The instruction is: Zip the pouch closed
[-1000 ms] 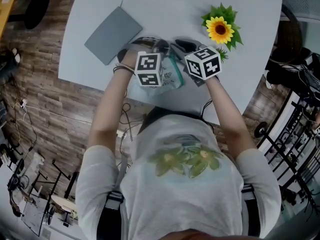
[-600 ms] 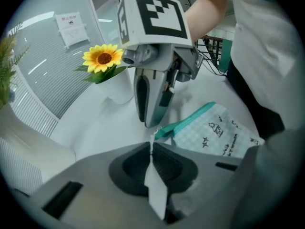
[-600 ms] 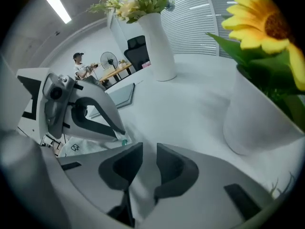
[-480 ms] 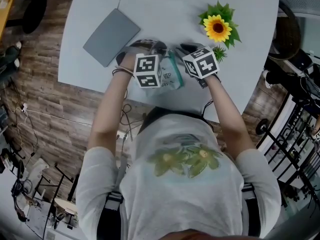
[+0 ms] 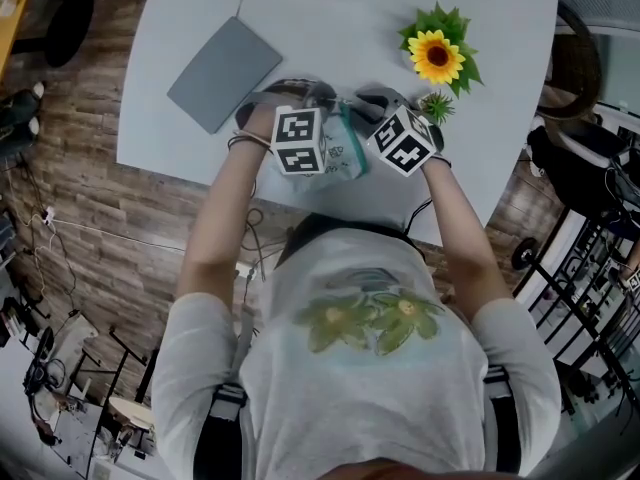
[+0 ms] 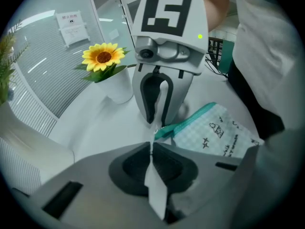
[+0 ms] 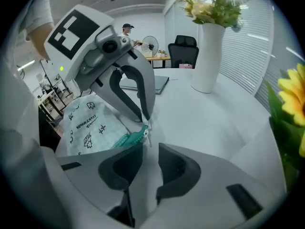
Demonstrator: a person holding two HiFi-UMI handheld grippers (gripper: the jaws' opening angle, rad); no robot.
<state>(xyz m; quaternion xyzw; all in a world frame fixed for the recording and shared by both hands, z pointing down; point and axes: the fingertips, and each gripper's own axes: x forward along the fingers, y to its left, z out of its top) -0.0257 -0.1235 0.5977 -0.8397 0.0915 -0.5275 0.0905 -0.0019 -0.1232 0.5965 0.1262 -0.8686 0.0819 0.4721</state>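
Observation:
A white checked pouch (image 5: 343, 155) with a teal zipper band (image 6: 190, 120) lies on the white table (image 5: 490, 118) between my two grippers, one end lifted. In the right gripper view my left gripper (image 7: 144, 123) is shut on the pouch's teal end (image 7: 136, 136). My right gripper (image 7: 150, 149) stands open just short of that same end, with only table showing between its jaws. In the left gripper view the right gripper's fingers (image 6: 164, 99) hang over the zipper's tip. The small zipper pull is too small to make out clearly.
A sunflower in a white pot (image 5: 438, 58) stands at the back right, close to the right gripper. A flat grey case (image 5: 225, 68) lies at the back left. A tall white vase of flowers (image 7: 208, 56) stands farther back. The table's front edge runs just under my wrists.
The right gripper has rolled, so its marker cube shows a different tilt, and it has edged down towards the pouch's end. The left gripper and the pouch have stayed put.

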